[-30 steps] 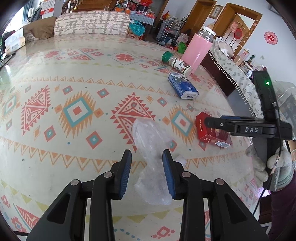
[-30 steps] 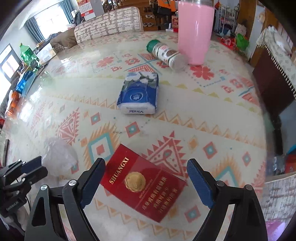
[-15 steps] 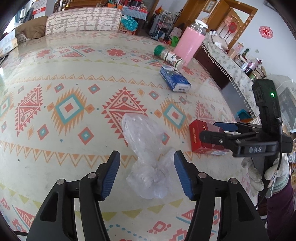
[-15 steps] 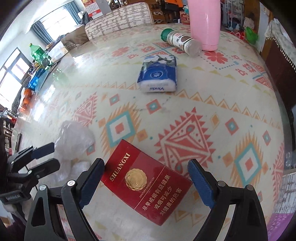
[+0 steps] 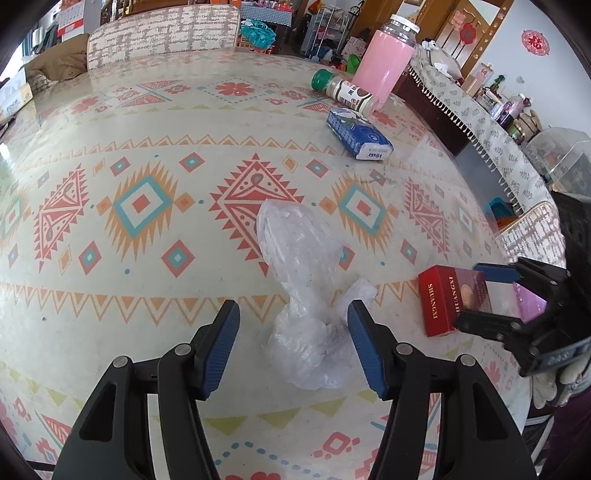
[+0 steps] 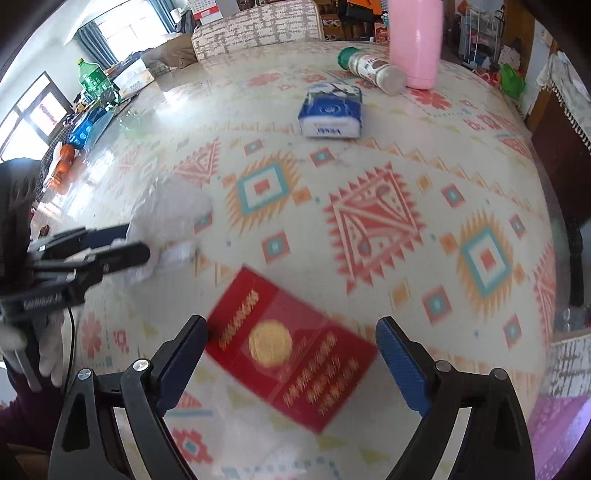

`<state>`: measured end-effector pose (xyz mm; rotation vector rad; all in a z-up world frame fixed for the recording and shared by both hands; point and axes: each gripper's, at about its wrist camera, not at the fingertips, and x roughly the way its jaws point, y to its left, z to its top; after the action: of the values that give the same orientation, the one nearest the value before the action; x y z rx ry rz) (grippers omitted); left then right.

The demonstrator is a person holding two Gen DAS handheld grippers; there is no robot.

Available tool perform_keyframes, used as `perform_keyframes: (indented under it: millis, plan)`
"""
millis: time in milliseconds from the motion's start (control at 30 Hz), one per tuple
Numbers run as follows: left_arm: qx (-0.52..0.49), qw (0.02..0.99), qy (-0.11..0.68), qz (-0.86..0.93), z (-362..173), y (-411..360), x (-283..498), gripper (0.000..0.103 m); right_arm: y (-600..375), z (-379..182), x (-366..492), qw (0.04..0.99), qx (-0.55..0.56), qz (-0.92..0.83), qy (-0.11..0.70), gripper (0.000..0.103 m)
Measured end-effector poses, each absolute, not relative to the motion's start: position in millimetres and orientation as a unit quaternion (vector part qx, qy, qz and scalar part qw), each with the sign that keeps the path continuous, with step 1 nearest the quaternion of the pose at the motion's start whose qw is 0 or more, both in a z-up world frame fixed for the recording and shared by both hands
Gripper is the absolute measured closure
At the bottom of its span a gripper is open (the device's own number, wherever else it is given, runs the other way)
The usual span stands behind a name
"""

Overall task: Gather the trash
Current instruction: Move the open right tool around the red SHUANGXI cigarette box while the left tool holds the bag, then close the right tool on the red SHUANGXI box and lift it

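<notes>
A crumpled clear plastic bag [image 5: 303, 280] lies on the patterned table [image 5: 140, 206]. My left gripper [image 5: 293, 347] is open, its jaws on either side of the bag's near end. A red cigarette pack [image 6: 291, 350] lies flat near the table's front edge. My right gripper [image 6: 291, 358] is open wide, its jaws on either side of the pack. In the left wrist view the pack [image 5: 454, 299] sits between the right gripper's fingers [image 5: 495, 273]. In the right wrist view the bag [image 6: 166, 210] lies at the left by the left gripper [image 6: 110, 251].
A blue tissue pack [image 5: 360, 138] lies farther back, with a green-capped spice jar [image 5: 341, 90] on its side and a tall pink bottle [image 5: 388, 66] behind it. A chair [image 5: 162, 35] stands at the far side. The table edge drops off at the right.
My left gripper has opened wider around the plastic bag. My right gripper has moved down and forward over the red pack, which now lies between its jaws.
</notes>
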<state>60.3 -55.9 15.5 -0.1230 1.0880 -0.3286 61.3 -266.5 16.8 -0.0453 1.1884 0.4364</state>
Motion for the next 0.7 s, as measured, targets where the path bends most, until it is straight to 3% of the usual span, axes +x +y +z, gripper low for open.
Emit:
perform_keyframes:
  millis: [433, 700]
  plan:
    - [-0.006, 0.847, 0.506, -0.163, 13.3, -71.2, 55.9, 0.030, -231.4, 15.9, 44.9, 0.810, -0.181, 0.180, 0.528, 0.004]
    - [0.011, 0.847, 0.506, -0.161, 13.3, -73.8, 53.3, 0.030, -230.5, 9.4, 44.9, 0.822, -0.172, 0.155, 0.520, 0.006]
